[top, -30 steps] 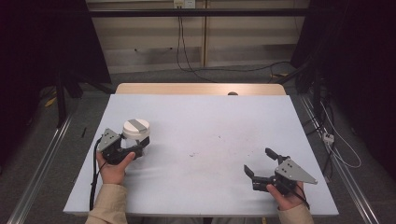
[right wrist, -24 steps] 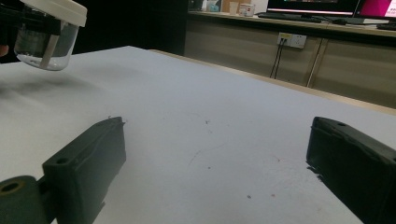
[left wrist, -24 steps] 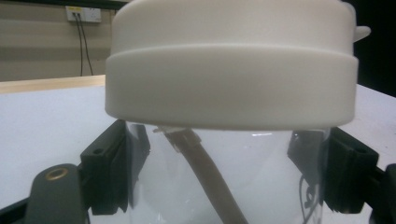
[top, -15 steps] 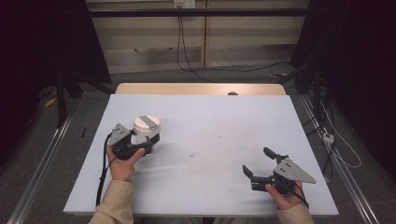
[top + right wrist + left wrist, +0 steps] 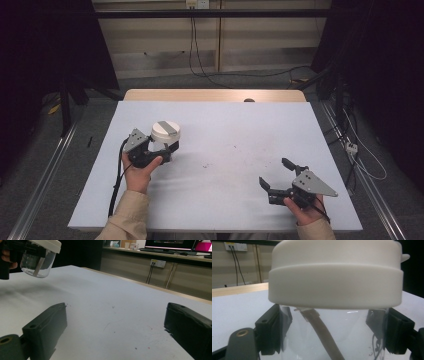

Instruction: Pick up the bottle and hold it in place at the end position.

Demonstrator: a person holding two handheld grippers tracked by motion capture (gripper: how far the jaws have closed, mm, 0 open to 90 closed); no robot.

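Observation:
A clear cup with a wide white lid (image 5: 165, 133) hangs above the white table (image 5: 230, 130) at the left, and my left gripper (image 5: 165, 149) is shut on its clear body. The left gripper view has the lid (image 5: 335, 272) close up, the jaws pressed on both sides of the clear wall, and a brownish straw (image 5: 322, 336) inside. The cup (image 5: 38, 257) is lifted and tilted at the top left of the right gripper view. My right gripper (image 5: 277, 176) rests low at the table's front right, open, with nothing between its jaws.
The white tabletop has faint dark specks near its middle (image 5: 220, 160). A wooden strip (image 5: 215, 95) runs along the far edge. Metal rails (image 5: 45, 170) flank the table and cables (image 5: 360, 155) lie on the floor at the right.
My left gripper has carried the cup up and to the right, toward the table's middle. The right gripper has stayed nearly still.

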